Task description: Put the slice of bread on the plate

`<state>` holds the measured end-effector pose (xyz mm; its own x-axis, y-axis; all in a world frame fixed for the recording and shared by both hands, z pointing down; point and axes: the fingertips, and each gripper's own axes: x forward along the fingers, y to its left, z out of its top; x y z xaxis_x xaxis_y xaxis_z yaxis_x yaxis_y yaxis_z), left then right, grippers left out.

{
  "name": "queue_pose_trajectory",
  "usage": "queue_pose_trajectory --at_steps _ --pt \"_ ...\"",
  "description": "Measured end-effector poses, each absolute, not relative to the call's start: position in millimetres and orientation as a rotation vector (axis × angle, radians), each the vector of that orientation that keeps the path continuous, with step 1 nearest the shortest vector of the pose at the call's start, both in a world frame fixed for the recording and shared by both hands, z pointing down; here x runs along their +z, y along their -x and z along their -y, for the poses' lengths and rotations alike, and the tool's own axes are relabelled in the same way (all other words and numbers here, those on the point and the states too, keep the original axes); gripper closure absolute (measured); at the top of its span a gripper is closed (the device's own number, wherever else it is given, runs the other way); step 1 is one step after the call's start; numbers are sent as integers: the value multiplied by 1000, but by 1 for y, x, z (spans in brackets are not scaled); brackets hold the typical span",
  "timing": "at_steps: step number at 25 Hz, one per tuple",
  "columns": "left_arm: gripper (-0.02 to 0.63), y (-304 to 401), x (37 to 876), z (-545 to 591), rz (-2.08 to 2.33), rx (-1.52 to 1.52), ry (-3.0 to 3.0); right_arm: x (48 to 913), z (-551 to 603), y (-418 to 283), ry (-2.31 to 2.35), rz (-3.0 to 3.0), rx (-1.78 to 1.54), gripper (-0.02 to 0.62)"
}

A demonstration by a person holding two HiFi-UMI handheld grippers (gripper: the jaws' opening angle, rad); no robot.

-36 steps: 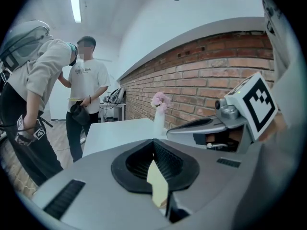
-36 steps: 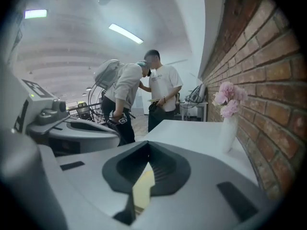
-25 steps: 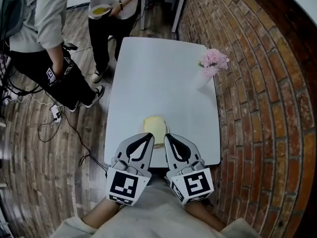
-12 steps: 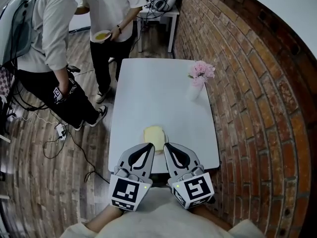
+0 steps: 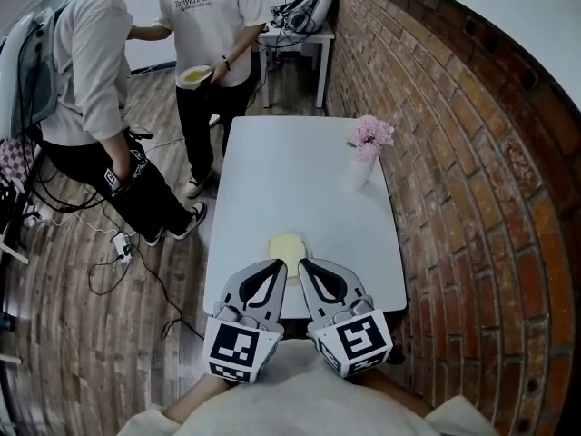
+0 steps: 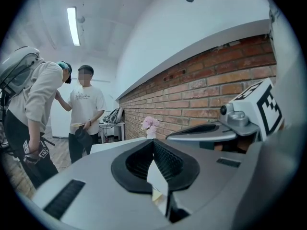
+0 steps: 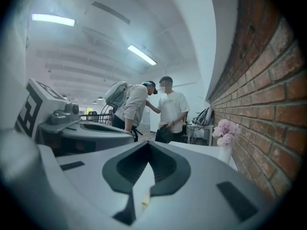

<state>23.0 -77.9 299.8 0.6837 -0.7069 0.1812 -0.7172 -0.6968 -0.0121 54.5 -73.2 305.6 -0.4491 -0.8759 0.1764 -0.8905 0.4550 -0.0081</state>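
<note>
At the far left, 2 people stood on the wooden floor (image 5: pixel 64 334). One person (image 5: pixel 86 80) carried a backpack. The other person (image 5: pixel 213 16), in a white T-shirt, held a small plate (image 5: pixel 193 75) with something yellow on it. This plate was in the air beside the far left corner of the white surface (image 5: pixel 290 180), well apart from the bread.

The left hand-held gripper (image 5: pixel 275 265) was at the near edge of the surface. Its jaws were clenched, the tips met, and nothing was grasped between them. Its marker cube (image 5: pixel 238 348) was close to the body of the person who held it.

The slice of bread (image 5: pixel 285 243) lay flat on the surface, near the near edge. In the head view it was just beyond the tips of both hand-held grippers and about in the middle between them. The tips covered a little of its near side in that view, so I cannot tell if they touched it. No jaw held it.

The right hand-held gripper (image 5: pixel 305 263) was just beside the left one and pointed the same way. Its jaws were also clenched and empty.

Further right, near the far right edge of the surface, a white vase (image 5: pixel 364 171) with pink flowers (image 5: pixel 370 134) stood upright, well apart from the bread. A brick wall (image 5: pixel 472 171) ran along the right side.
</note>
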Motion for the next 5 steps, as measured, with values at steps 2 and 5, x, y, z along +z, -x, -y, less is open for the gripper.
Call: queue_pose_trajectory --at_steps 2,5 --pt "595 -25 300 77 1207 259 -2828 307 73 -55 -1549 2559 139 588" --pt "595 -26 302 76 1229 241 -2818 308 73 -55 -1533 2568 129 589"
